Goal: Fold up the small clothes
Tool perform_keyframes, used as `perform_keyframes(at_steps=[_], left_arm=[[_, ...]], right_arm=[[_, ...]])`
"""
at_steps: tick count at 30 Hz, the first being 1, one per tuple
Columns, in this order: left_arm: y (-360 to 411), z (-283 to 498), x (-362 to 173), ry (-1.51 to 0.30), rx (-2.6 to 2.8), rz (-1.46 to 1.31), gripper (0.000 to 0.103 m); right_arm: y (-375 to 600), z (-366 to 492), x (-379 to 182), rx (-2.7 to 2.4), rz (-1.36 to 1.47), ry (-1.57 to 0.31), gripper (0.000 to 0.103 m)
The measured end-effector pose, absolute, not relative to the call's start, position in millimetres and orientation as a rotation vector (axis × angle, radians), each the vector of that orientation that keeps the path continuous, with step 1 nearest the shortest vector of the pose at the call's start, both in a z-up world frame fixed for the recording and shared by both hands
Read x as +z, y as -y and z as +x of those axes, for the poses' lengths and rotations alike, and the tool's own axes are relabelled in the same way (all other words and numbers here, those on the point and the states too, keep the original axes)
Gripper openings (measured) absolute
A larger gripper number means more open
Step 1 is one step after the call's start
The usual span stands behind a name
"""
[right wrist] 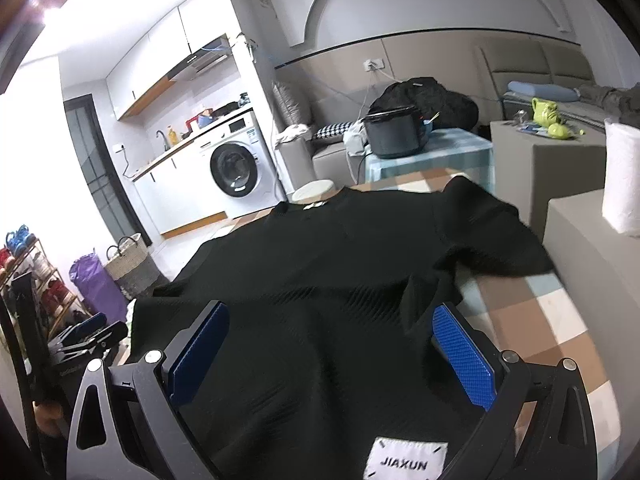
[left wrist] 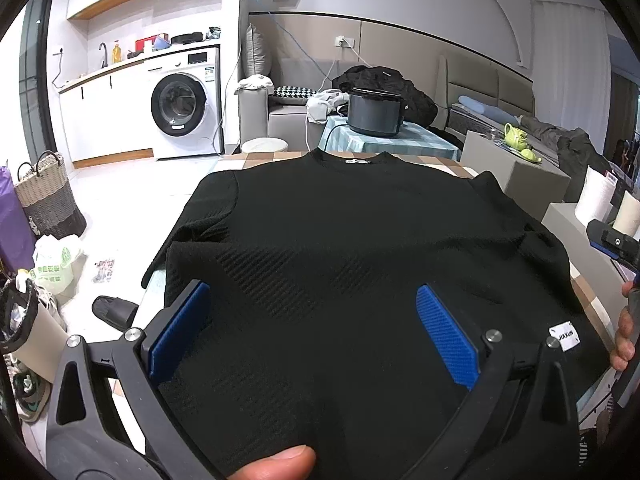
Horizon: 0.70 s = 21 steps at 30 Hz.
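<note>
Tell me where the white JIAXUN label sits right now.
On the black shirt hem: the JIAXUN label is bottom centre in the right wrist view, lower right in the left.

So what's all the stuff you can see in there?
shirt: one, black, spread flat on the checked table, white JIAXUN tag at the near hem
cooker: one, dark grey, on the far blue-cloth table
washer: one, white, under the kitchen counter
basket: one, woven beige and grey, on the floor
teapot: one, green, on a grey block
paper roll: one, white, right ledge
slipper: one, black, on the floor
left gripper: black, blue pads, jaws wide over the shirt
right gripper: same, jaws wide
</note>
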<state>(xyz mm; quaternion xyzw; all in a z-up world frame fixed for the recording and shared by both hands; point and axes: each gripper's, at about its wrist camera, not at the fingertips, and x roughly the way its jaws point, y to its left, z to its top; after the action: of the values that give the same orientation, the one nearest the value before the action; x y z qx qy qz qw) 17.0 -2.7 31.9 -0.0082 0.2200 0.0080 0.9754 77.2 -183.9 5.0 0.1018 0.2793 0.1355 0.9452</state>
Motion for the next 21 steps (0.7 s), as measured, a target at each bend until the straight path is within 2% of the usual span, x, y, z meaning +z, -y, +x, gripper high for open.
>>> perform_keyframes(at_steps=[7,13,18,19,21], left_arm=[[-13,38,48,-0.451,0.04,-0.039,0.102],[-47,70,52,-0.5,0.106,-0.11,0.102],[-78,92,47,-0.495,0.128,-0.188,0.091],[-81,95,46,-0.495,0.126,-0.189,0.085],[-90,103,43,-0.502,0.144,-0.189,0.083]], right_arm=[[197,94,19,0.175,0.245,-0.572,0.103],[232,122,13,0.034,0.394,-0.601,0.103],[268,153,-2,-0.012,0.553,-0.675,0.103],[275,160,-4,-0.027,0.581,-0.682,0.102],[292,174,-13,-0.057,0.66,-0.698,0.093]])
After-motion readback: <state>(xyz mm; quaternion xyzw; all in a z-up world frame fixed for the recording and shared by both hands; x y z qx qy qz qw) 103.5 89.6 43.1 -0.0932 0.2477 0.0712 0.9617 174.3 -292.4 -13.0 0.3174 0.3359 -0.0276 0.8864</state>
